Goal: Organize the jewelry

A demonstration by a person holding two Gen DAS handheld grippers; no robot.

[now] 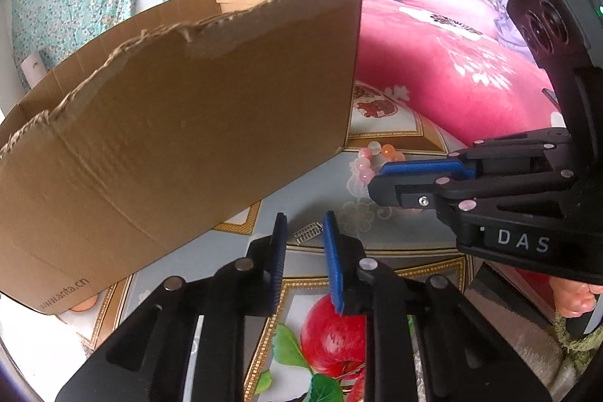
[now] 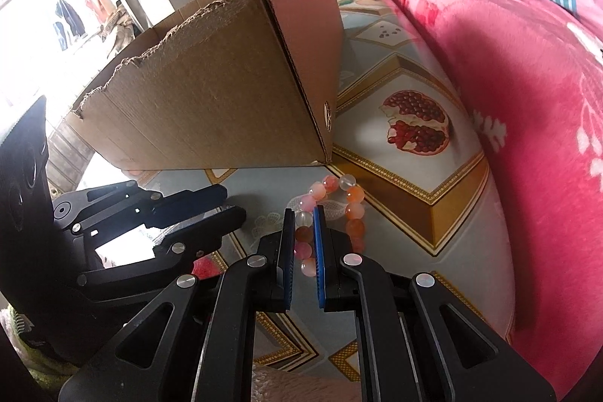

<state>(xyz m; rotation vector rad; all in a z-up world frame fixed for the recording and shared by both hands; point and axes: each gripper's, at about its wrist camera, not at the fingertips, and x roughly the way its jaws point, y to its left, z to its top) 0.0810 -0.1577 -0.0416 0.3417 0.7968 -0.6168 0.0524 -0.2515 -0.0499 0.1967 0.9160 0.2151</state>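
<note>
1. Located the cardboard box (image 1: 188, 100) on the fruit-print mat (image 2: 377, 232), with its top edge torn and its near wall facing both cameras.
2. Located the bead bracelet (image 2: 350, 198) on the mat, just beside the near corner of the box, between the box and the pink blanket (image 1: 433, 63).
3. Found the right claw (image 2: 303, 232) closed on the near side of the bracelet, with pink and orange beads showing between the two blue pads and the rest of the loop resting on the mat beyond the tips.
4. Confirmed the same grip from the left wrist view, with the right claw lying nearly level and the beads beside its tips.
5. Found the left claw (image 1: 304, 247) with its jaws only narrowly apart, pointing down at the mat in front of the box.
6. Noted a small silver ridged piece (image 1: 308, 232) on the mat between the left fingertips; could not tell whether the pads pressed on it.
7. Noted the two claws near each other but apart.
</note>
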